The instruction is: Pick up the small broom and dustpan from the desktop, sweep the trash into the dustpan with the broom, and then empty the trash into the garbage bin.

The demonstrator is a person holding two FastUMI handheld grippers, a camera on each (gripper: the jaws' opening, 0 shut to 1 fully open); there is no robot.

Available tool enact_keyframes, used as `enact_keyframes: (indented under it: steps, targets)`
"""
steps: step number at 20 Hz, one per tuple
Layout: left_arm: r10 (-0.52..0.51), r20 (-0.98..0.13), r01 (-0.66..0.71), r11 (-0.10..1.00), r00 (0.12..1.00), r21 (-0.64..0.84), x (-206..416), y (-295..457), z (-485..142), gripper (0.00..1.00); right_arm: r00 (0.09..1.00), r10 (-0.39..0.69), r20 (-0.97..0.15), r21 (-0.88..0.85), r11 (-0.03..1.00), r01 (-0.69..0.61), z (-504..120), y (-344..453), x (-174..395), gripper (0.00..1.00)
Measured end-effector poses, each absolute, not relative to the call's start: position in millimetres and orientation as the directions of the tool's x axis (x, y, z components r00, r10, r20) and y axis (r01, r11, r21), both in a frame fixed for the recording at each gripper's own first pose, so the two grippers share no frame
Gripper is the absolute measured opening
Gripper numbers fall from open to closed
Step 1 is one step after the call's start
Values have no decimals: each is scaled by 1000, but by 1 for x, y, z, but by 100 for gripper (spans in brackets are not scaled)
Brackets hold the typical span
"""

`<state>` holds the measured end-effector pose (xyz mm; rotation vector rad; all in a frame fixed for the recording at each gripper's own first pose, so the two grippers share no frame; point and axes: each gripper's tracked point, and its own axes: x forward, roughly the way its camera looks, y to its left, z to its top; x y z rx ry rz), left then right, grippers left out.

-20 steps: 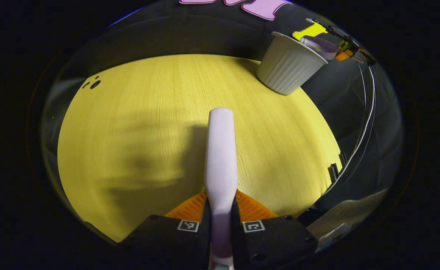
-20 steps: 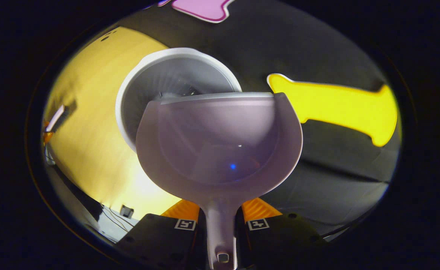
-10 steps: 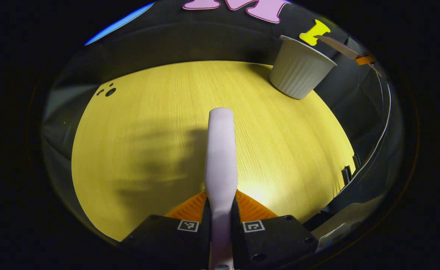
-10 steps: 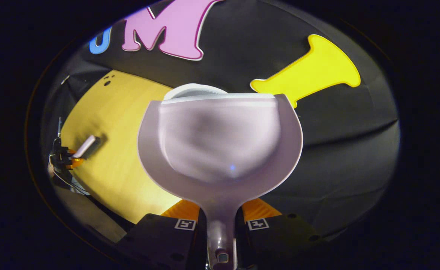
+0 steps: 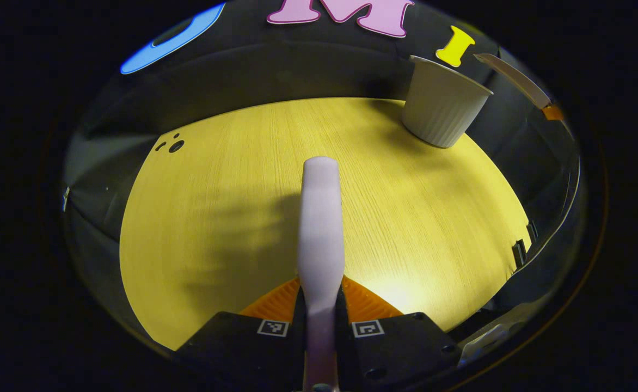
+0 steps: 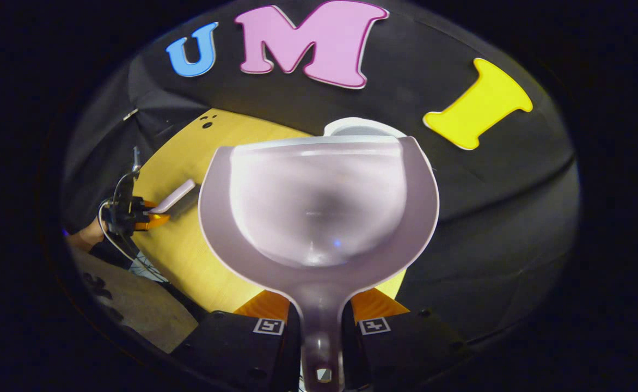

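Your left gripper (image 5: 320,305) pinches the small broom (image 5: 320,228) by its pale body, long axis running straight ahead over the yellow desktop (image 5: 232,179). Your right gripper (image 6: 320,318) is clamped on the dustpan (image 6: 319,212) handle, its scoop opening away from you (the pan looks bare inside). The white garbage bin (image 5: 443,106) stands upright at the desktop's far right corner, its rim peeking behind the pan's lip.

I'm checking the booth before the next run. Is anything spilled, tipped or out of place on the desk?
Nothing stands out. The garbage bin stands upright at the far corner of the desk, with no scraps visible on the wood. The left gripper holds the broom; the right gripper holds the dustpan, which looks empty.
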<state>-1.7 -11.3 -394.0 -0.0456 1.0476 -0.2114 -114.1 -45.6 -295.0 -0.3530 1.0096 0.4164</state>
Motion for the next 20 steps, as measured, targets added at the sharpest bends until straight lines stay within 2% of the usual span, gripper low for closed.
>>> enact_keyframes:
  steps: [4,8,9,11,20]
  targets:
    - [-180,-863,158,980,471,-119,-5,-8,-398,29,414,178,-893,-85,835,-543,-340,-21,-148,35]
    - [-171,-869,146,983,464,-115,-11,-3,-402,26,367,206,-907,-39,826,-562,-390,5,-164,35]
    - [-168,-870,145,983,463,-113,-12,-3,-403,28,358,201,-912,-37,829,-558,-404,9,-166,39]
    - [-163,-873,142,984,460,-109,-11,-3,-408,28,344,189,-920,-39,828,-560,-432,17,-172,35]
    - [-132,-878,146,987,460,-72,-3,5,-426,28,291,168,-942,1,868,-497,-525,45,-192,35]
